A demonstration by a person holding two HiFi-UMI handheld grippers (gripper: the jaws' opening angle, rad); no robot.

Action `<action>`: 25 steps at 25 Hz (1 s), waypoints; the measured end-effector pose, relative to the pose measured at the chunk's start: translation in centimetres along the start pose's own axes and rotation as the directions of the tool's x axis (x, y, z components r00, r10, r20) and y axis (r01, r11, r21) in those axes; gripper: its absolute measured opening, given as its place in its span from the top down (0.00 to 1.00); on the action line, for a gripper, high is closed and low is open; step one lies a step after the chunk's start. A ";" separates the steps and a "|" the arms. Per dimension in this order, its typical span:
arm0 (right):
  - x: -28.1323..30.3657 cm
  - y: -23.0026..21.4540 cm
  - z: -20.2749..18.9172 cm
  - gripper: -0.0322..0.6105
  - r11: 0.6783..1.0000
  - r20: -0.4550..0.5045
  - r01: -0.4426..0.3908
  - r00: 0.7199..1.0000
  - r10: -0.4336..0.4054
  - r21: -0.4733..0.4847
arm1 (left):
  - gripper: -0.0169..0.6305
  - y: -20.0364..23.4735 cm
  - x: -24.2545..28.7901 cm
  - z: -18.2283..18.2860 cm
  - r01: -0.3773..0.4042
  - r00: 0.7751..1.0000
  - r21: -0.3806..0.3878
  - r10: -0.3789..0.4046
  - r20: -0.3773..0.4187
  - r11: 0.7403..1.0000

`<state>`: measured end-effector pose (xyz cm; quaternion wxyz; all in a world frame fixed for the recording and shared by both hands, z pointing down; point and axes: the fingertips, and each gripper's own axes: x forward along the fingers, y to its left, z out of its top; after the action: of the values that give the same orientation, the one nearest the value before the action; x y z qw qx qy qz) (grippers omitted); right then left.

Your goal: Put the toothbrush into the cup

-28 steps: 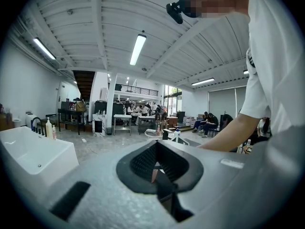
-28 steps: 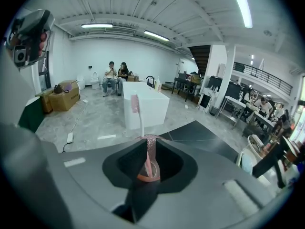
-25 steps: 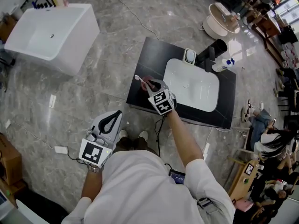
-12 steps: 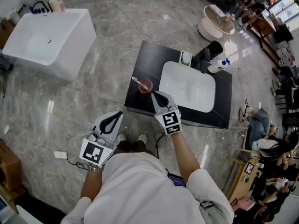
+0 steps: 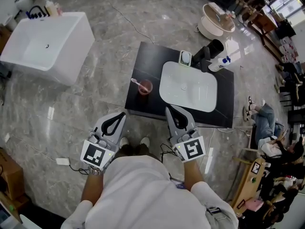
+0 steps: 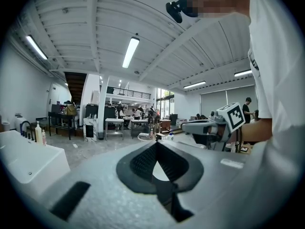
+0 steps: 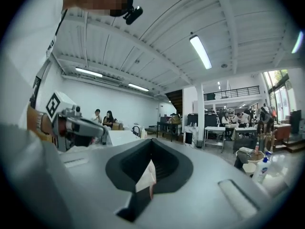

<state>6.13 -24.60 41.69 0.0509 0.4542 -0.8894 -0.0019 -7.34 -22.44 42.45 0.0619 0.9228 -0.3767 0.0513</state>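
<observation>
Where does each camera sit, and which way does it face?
Head view: on the head, steeply down at counter, cup, toothbrush; shows left gripper, right gripper, shirt.
Left gripper view: on that gripper, tilted up along shut jaws toward ceiling; shows shirt.
Right gripper view: likewise, mirrored.
Shared: each gripper view catches the other gripper.

Cup (image 5: pixel 146 88): reddish-brown, upright on black bench (image 5: pixel 147 57), near left edge, just left of white basin (image 5: pixel 188 86). Toothbrush (image 5: pixel 137 83): pale, in cup, leaning left, end past rim.
</observation>
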 end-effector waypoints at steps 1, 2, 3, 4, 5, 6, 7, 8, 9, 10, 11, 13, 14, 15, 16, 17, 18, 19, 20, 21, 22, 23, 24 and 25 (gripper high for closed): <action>-0.6 0.3 1.1 0.93 1.000 0.021 -0.001 1.000 0.001 0.007 | 0.97 -0.2 0.1 0.2 0.004 1.000 0.001 -0.004 0.006 1.000; -1.2 0.7 2.0 0.93 1.000 0.040 -0.003 0.999 0.002 0.012 | 0.97 -0.3 0.2 0.4 0.007 1.000 0.003 -0.007 0.012 1.000; -1.7 1.1 2.9 0.93 1.000 0.058 -0.007 0.998 0.006 0.016 | 0.97 -0.3 0.3 0.4 0.012 1.000 0.007 -0.012 0.010 1.000; -2.2 1.5 3.7 0.93 1.000 0.074 -0.011 0.997 0.010 0.017 | 0.97 -0.4 0.2 0.1 0.018 1.000 0.014 -0.018 -0.001 1.000; -2.6 1.8 4.4 0.93 1.000 0.086 -0.016 0.996 0.014 0.016 | 0.97 -0.4 0.2 -0.1 0.022 1.000 0.020 -0.022 -0.012 1.000; -3.0 2.0 5.1 0.93 1.000 0.095 -0.018 0.995 0.017 0.012 | 0.97 -0.3 0.3 0.0 0.022 1.000 0.020 -0.022 -0.010 1.000; -3.4 2.1 5.7 0.93 1.000 0.102 -0.019 0.995 0.018 0.009 | 0.97 -0.2 0.3 0.4 0.018 1.000 0.016 -0.018 0.004 1.000; -3.7 2.1 6.2 0.93 1.000 0.108 -0.018 0.994 0.017 0.006 | 0.97 -0.1 0.3 0.7 0.013 1.000 0.013 -0.013 0.013 1.000; -3.9 2.0 6.6 0.93 1.000 0.112 -0.016 0.994 0.015 0.004 | 0.97 0.2 0.1 0.7 0.008 1.000 0.016 -0.008 0.013 1.000; -4.1 2.0 6.7 0.93 1.000 0.112 -0.014 0.994 0.013 0.002 | 0.97 0.4 -0.2 0.5 0.004 1.000 0.025 -0.004 0.005 1.000; -4.1 1.9 6.7 0.93 1.000 0.110 -0.012 0.994 0.012 -0.001 | 0.97 0.7 -0.6 0.4 0.000 1.000 0.036 0.000 0.000 0.999; -4.0 1.8 6.4 0.93 1.000 0.105 -0.013 0.994 0.013 -0.003 | 0.97 1.0 -1.0 0.8 -0.002 1.000 0.047 0.001 0.015 0.999; -3.9 1.7 6.4 0.93 1.000 0.105 -0.017 0.994 0.017 0.000 | 0.97 0.9 -1.1 1.3 0.001 0.999 0.042 -0.002 0.033 0.999; -3.7 1.8 6.3 0.93 1.000 0.107 -0.023 0.994 0.022 0.004 | 0.97 0.7 -1.1 1.9 0.007 0.998 0.037 -0.009 0.055 0.999; -3.5 1.9 6.2 0.93 0.999 0.107 -0.031 0.994 0.029 0.009 | 0.97 0.5 -1.1 2.3 0.015 0.997 0.035 -0.017 0.073 0.999; -3.4 2.1 6.2 0.93 0.999 0.106 -0.039 0.994 0.037 0.016 | 0.97 0.3 -1.2 2.7 0.023 0.996 0.037 -0.026 0.088 0.999; -3.2 2.2 6.1 0.93 0.999 0.104 -0.046 0.994 0.043 0.023 | 0.97 0.1 -1.4 2.9 0.030 0.995 0.039 -0.034 0.098 0.999; -3.1 2.4 6.1 0.93 0.998 0.103 -0.050 0.994 0.047 0.029 | 0.97 0.1 -1.6 3.2 0.035 0.993 0.041 -0.039 0.107 0.999; -3.0 2.5 6.0 0.93 0.998 0.101 -0.051 0.994 0.048 0.034 | 0.97 0.1 -1.9 3.3 0.037 0.993 0.044 -0.042 0.114 0.998; -2.9 2.6 6.0 0.93 0.998 0.100 -0.051 0.994 0.047 0.036 | 0.97 0.2 -2.1 3.5 0.037 0.992 0.049 -0.042 0.119 0.998; -2.9 2.6 5.9 0.93 0.998 0.098 -0.051 0.994 0.047 0.035 | 0.97 0.3 -2.4 3.6 0.034 0.992 0.054 -0.040 0.123 0.998; -2.8 2.6 5.7 0.93 0.998 0.095 -0.051 0.994 0.047 0.033 | 0.97 0.4 -2.5 3.6 0.030 0.991 0.059 -0.037 0.127 0.998; -2.6 2.6 5.6 0.93 0.998 0.091 -0.053 0.995 0.049 0.032 | 0.97 0.6 -2.6 3.7 0.024 0.991 0.062 -0.032 0.130 0.998; -2.5 2.7 5.4 0.93 0.998 0.086 -0.055 0.995 0.052 0.033 | 0.97 0.8 -2.6 3.8 0.017 0.991 0.063 -0.025 0.132 0.998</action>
<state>4.93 -21.21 36.27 0.0050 0.4304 -0.9026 -0.0041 -9.59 -21.84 38.41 0.0088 0.9295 -0.3686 0.0009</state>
